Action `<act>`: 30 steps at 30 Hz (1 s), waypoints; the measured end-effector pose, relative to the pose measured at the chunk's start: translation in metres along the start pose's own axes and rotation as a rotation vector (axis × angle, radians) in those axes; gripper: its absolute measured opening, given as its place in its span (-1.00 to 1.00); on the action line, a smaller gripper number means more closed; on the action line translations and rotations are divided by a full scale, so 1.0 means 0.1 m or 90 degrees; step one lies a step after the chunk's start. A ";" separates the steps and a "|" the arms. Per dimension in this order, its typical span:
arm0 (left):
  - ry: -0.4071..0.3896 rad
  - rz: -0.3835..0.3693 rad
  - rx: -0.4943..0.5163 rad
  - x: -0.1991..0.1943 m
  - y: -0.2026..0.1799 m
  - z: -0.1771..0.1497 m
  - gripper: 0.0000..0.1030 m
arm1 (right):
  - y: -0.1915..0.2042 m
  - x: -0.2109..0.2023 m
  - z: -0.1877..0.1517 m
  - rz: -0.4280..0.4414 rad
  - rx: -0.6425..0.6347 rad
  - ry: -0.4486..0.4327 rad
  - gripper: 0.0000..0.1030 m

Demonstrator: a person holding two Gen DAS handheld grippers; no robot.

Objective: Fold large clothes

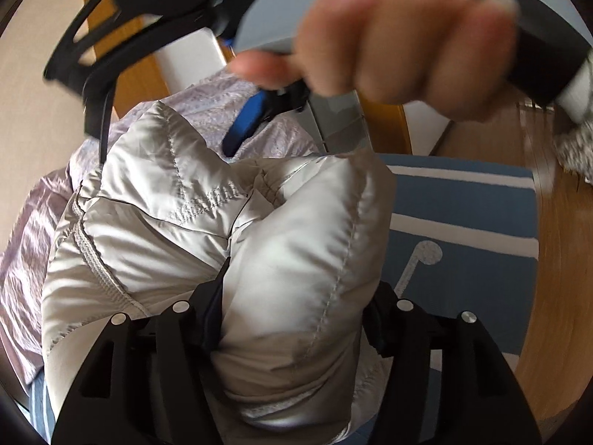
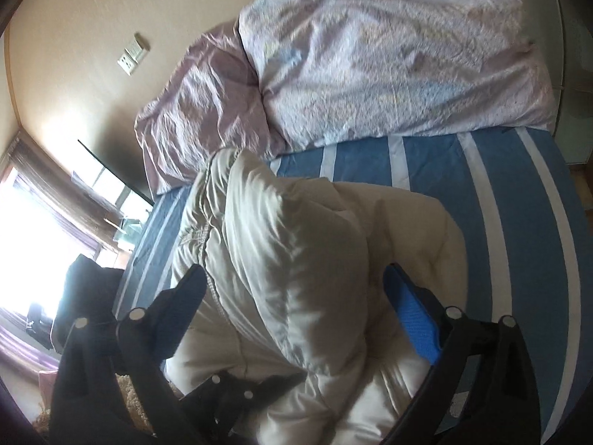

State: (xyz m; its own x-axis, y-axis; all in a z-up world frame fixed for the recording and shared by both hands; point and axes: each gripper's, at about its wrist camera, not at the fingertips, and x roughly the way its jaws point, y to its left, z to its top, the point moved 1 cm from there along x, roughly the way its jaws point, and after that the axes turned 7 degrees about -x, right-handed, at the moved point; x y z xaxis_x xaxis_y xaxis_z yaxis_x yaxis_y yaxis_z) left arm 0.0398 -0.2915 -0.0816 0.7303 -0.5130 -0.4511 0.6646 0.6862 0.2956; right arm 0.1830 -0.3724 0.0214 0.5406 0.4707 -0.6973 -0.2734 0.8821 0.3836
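Padding fills most of what we see: a pale, cream-white quilted jacket (image 1: 207,230) lies bunched in puffy folds on a bed covered by a blue sheet with white stripes (image 2: 519,222); in the right wrist view the same garment sits near the lower edge of the bed, with a lilac duvet (image 2: 389,55) and a mauve pillow (image 2: 192,111) heaped beyond it against a cream wall; a white socket plate (image 2: 132,55) is fixed to that wall, and bright window light burns out the left side of that view.

We see the left gripper (image 1: 296,319) low in its own camera's view, its two black fingers standing apart with a thick fold of the jacket bulging between them; the fold fills the gap and touches the left finger, yet we cannot tell whether the pads press on it or merely flank it.

We see the right gripper (image 2: 296,289) with its jaws spread wide, one black finger on the left and a blue pad (image 2: 415,319) on the right, astride the jacket's puffed ridge; the fabric lies between them and the pads look clear of it.

From the left wrist view the right gripper appears again at the top, blurred, with a hand (image 1: 400,37) wrapped round its grey handle and a grey knitted sleeve (image 1: 578,141) at the edge; wooden floor (image 1: 556,259) shows on the right.
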 end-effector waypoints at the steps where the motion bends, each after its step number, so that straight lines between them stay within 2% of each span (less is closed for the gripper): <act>1: 0.000 0.002 0.006 0.00 -0.02 -0.01 0.18 | 0.00 0.04 0.00 0.004 0.000 0.010 0.75; 5: 0.004 0.002 0.016 0.00 -0.05 -0.05 0.19 | 0.01 0.14 -0.05 -0.006 -0.007 0.028 0.62; 8: 0.006 0.003 0.023 0.02 -0.07 -0.05 0.22 | -0.02 0.15 -0.08 -0.022 -0.003 0.029 0.18; 9: 0.007 0.004 0.025 0.02 -0.08 -0.06 0.22 | -0.04 0.15 -0.09 -0.032 0.001 0.028 -0.10; 10: 0.007 0.002 0.029 0.03 -0.09 -0.06 0.22 | -0.07 0.15 -0.10 -0.033 0.007 0.026 -0.28; 13: 0.007 0.002 0.040 0.03 -0.07 -0.07 0.22 | -0.13 0.16 -0.13 -0.030 0.019 0.018 -0.50; 17: 0.003 -0.006 0.062 -0.12 -0.04 -0.05 0.21 | -0.24 0.19 -0.16 -0.008 0.038 0.015 -0.57; 23: -0.011 -0.030 0.050 -0.61 0.23 0.01 0.28 | -0.39 0.25 -0.19 -0.003 0.054 0.002 -0.58; 27: -0.035 -0.045 -0.004 -1.03 0.66 0.14 0.47 | -0.49 0.25 -0.23 0.010 0.073 -0.007 -0.58; 29: -0.039 -0.053 -0.056 -1.11 0.95 0.22 0.62 | -0.51 0.24 -0.25 0.011 0.073 -0.012 -0.57; 30: -0.040 -0.051 -0.095 -1.12 1.16 0.27 0.63 | -0.49 0.23 -0.26 0.005 0.068 -0.013 -0.57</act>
State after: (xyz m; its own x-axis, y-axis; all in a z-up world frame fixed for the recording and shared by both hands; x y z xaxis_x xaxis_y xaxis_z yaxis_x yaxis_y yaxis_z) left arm 0.0395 -0.1685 0.0261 0.6876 -0.5970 -0.4134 0.6937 0.7082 0.1312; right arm 0.1883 -0.4042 -0.0291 0.5552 0.4767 -0.6816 -0.1928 0.8709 0.4521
